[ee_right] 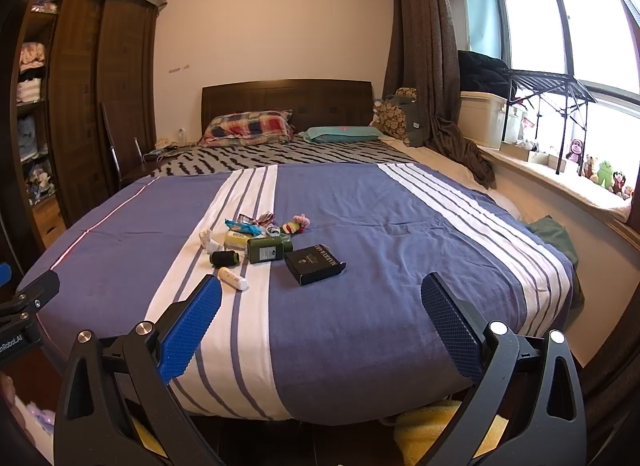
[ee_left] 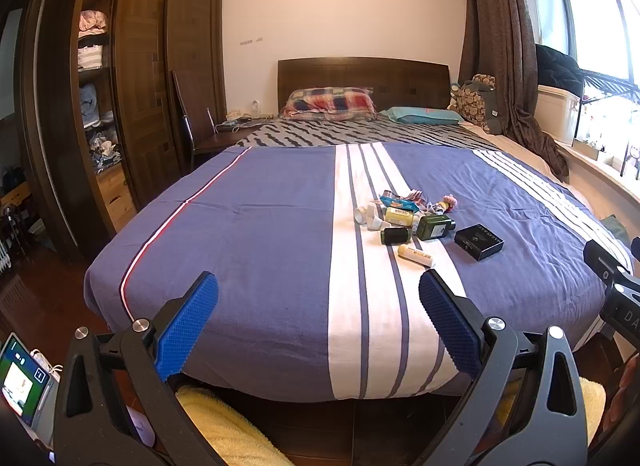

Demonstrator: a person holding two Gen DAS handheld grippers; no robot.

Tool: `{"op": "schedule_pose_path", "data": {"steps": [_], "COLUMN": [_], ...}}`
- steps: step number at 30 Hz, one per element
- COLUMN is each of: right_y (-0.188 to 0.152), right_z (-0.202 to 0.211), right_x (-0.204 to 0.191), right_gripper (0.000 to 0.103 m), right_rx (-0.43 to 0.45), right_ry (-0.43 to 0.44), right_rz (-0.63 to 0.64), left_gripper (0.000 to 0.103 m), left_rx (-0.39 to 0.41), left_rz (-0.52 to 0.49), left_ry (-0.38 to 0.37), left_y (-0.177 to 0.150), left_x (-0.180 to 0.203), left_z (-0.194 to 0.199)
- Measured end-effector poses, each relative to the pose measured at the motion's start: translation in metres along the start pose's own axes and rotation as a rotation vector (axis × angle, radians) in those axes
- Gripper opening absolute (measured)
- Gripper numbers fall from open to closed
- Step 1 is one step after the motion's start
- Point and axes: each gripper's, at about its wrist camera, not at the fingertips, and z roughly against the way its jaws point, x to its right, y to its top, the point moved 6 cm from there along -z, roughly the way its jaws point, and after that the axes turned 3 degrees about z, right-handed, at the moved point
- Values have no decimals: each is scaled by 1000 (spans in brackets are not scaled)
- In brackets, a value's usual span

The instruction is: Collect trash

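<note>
Two grippers, left gripper (ee_left: 319, 286) and right gripper (ee_right: 321, 290), spread wide and holding nothing, small trash pile (ee_right: 256, 240) on the striped bed (ee_right: 360, 225), black box (ee_right: 314, 264) beside it

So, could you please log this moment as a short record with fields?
setting: bedroom, bed with blue and white striped cover
clutter: black box, green bottle, black spool, cream tube, wrappers
left gripper: open, empty, at the foot of the bed
right gripper: open, empty
</note>
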Motion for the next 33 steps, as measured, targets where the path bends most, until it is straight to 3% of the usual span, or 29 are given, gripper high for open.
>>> {"op": "schedule_pose_path", "data": {"steps": [33], "right_y": [-1], "right_z": [-3], "right_x": [-1], "right_gripper": [100], "right_rx": [-15], "right_ry": [9], "right_rz": [-4], "left_gripper": [95], "left_rx": [1], "left_rz": [-8], "left_ry": [-2], "left_y": [2], "left_x": [1], "left_z": [2]}}
